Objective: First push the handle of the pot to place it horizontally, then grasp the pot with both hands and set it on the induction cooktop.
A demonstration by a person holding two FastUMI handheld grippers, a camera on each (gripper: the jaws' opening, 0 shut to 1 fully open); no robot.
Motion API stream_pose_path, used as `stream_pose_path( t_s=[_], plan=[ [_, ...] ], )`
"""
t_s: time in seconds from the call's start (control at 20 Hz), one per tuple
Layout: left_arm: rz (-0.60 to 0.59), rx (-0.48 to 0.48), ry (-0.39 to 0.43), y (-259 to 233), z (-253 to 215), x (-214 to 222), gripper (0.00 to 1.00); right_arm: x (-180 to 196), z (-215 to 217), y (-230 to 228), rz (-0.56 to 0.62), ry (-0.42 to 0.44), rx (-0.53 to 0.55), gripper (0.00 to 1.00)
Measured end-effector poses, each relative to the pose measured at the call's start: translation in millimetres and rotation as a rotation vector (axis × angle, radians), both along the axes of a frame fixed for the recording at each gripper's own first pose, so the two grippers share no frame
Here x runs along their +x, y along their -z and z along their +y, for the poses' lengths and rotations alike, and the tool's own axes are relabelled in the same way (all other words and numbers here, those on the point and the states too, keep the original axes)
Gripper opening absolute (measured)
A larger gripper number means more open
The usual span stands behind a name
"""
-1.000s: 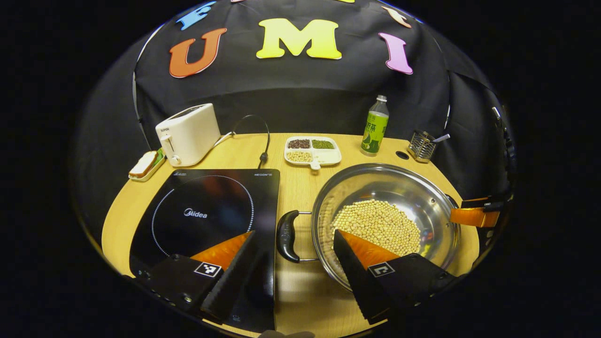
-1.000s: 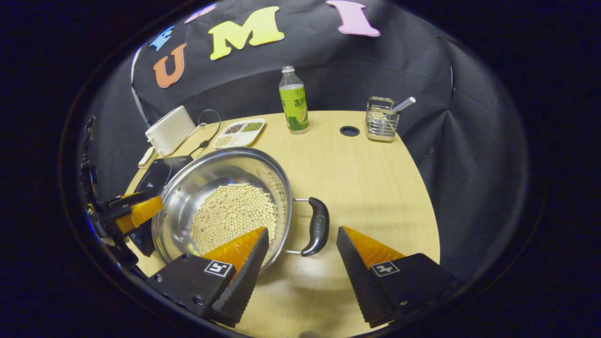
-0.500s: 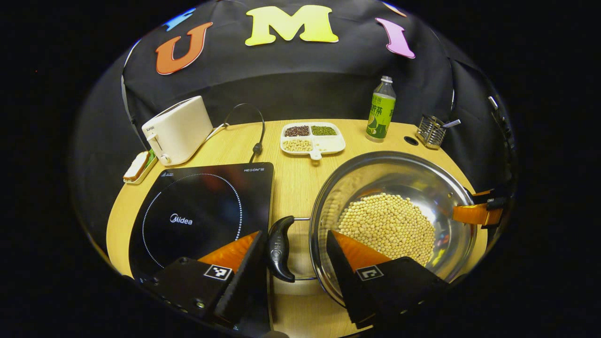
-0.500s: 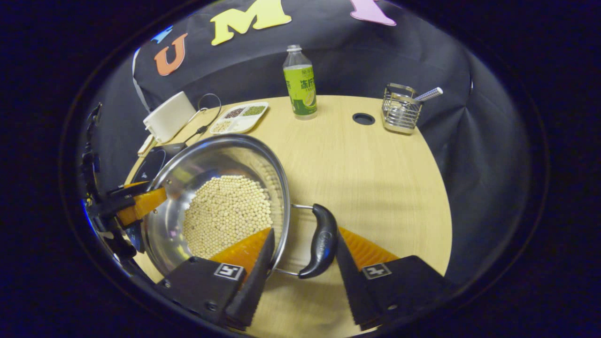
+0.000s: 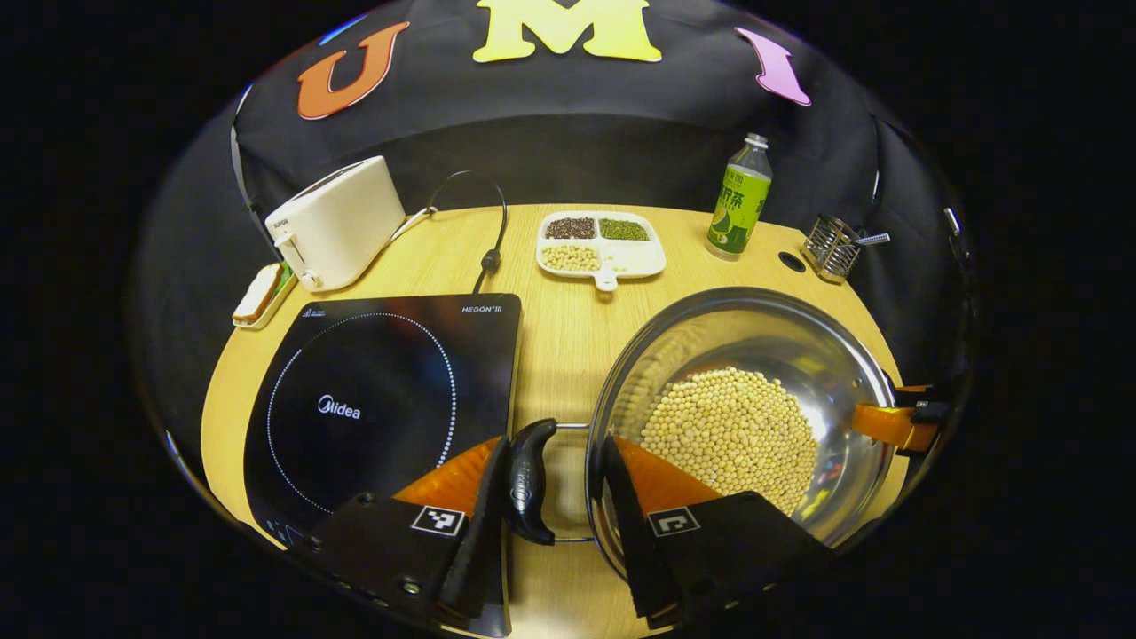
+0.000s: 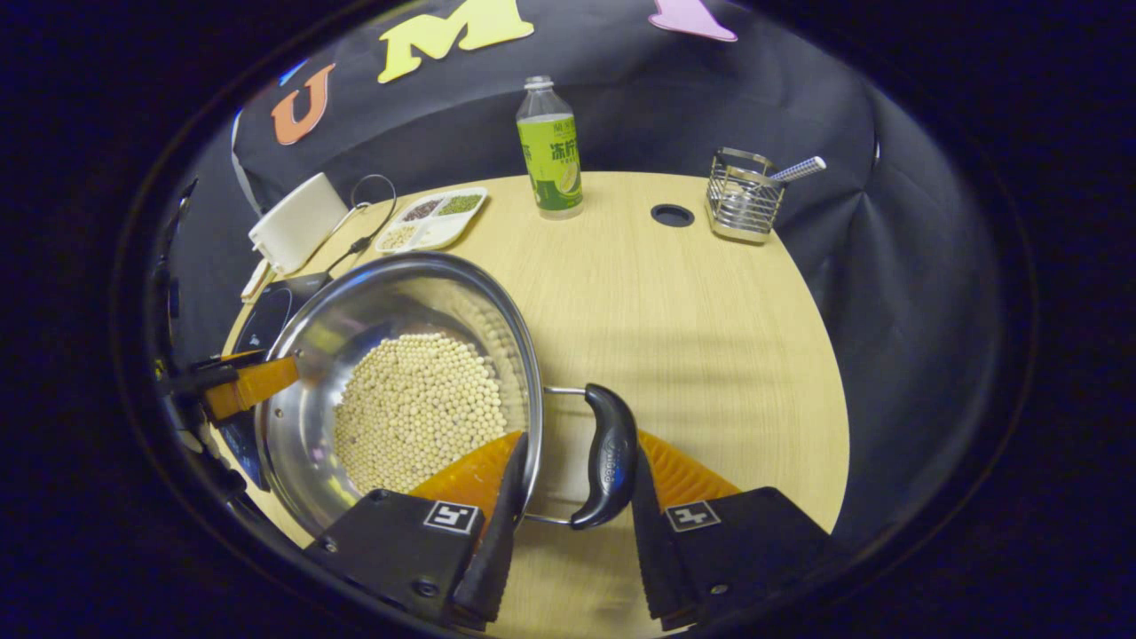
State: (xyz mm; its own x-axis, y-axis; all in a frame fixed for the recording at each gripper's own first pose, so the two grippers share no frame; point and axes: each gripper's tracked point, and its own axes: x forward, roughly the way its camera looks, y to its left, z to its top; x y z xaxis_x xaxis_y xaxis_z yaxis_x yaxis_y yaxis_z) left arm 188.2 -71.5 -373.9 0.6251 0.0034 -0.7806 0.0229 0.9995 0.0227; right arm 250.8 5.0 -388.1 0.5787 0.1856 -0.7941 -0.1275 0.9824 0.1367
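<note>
While both claws sit low at the pot's two sides, each has a black side handle between its fingers. In the left gripper view the left claw (image 5: pixel 552 524) is narrowed around the pot's left handle (image 5: pixel 529 480): one finger lies against the handle's outer face and the other stands just inside the pot's rim, so whether both press on the handle cannot be told. In the right gripper view the right claw (image 6: pixel 575 524) brackets the right handle (image 6: pixel 609 455) the same way, one finger touching the handle's outer side, the other at the rim over the beans; its grip is likewise unclear.

Just beyond the left claw, the steel pot (image 5: pixel 674 355) rests on the desk (image 5: pixel 559 328), its bottom covered with pale soybeans (image 5: pixel 729 437). To that claw's left, just beside the handle, lies the black induction cooktop (image 5: pixel 382 399), flat on the desk and bare. At the pot's far side, the other claw's fingertip shows at the rim.

Farther out from the left claw stand a white toaster (image 5: pixel 335 222) with its cord, a small dish with bread (image 5: pixel 259 297) beside it, a divided tray of grains (image 5: pixel 602 251), a green bottle (image 5: pixel 738 200) and a wire holder (image 5: pixel 832 248) near the desk's far edge.
</note>
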Motion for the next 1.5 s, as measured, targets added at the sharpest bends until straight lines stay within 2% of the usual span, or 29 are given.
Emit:
stream_pose_path(
  t_s=[0.05,0.1,0.15,0.2,0.3,0.35,0.4,0.45,0.5,1.0,1.5],
  plan=[
    [0.001,0.000,-0.001,0,1,0,0.71,1,1,0,0.000,0.005,0.003,0.60],
    [0.003,0.008,0.009,0,1,1,0.58,1,1,-1,0.000,0.001,-0.003,0.58],
    [-0.001,0.016,0.016,0,1,1,0.57,1,0,-1,0.000,0.001,-0.006,0.57],
    [-0.001,0.018,0.019,-1,1,0,0.66,1,1,-1,0.000,-0.001,-0.009,0.56],
    [-0.004,0.014,0.022,-2,0,1,0.55,-1,2,-1,0.004,0.014,-0.007,0.55],
    [-0.004,0.011,0.025,-2,0,1,0.65,-3,1,-1,0.012,0.024,-0.002,0.55],
    [-0.005,0.008,0.033,-4,0,1,0.55,-3,2,-1,0.012,0.032,0.002,0.54],
    [-0.009,0.003,0.040,-5,1,1,0.66,-4,2,-2,0.005,0.036,-0.001,0.54],
    [-0.012,-0.004,0.046,-8,2,0,0.55,-4,2,-4,-0.004,0.043,-0.004,0.54],
    [-0.070,-0.002,0.094,-49,27,-12,0.55,-8,-4,-18,-0.059,0.076,0.004,0.54],
    [-0.102,0.015,0.068,-78,86,-30,0.55,-5,-7,-14,-0.088,0.046,0.017,0.54]
  ],
)
